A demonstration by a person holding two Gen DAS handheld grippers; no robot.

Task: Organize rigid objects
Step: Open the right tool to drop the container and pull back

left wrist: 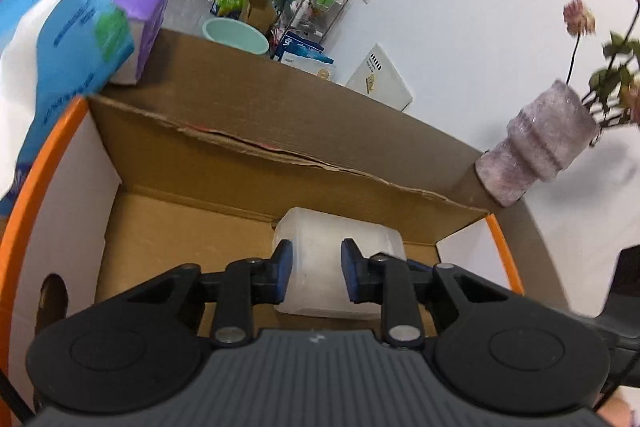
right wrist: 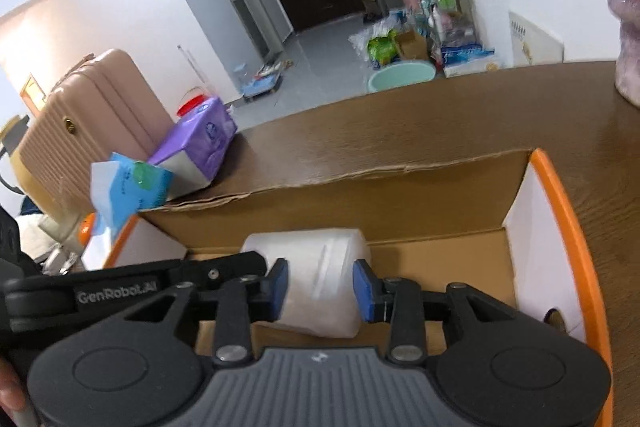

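- White plastic container (left wrist: 336, 259) is lying on its side on the floor of the open cardboard box (left wrist: 240, 163), close to the far wall.
- Left gripper (left wrist: 316, 273) is reaching into the box, its blue pads (left wrist: 285, 269) apart, framing the container; contact unclear.
- Right gripper (right wrist: 320, 291) is hovering over the same container (right wrist: 316, 283), jaws parted, pads at its sides.
- Box is sitting on the brown table (right wrist: 440, 123); tissue packs (right wrist: 200, 147) are resting beside its left corner, vase (left wrist: 540, 143) at its right.

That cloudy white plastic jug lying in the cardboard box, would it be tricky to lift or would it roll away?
The translucent white plastic jug looks rigid, so it probably keeps its shape under the left gripper. Its flattish sides suggest it won't roll inside the cardboard box. The smooth plastic may be slippery; whether it is full cannot be told.
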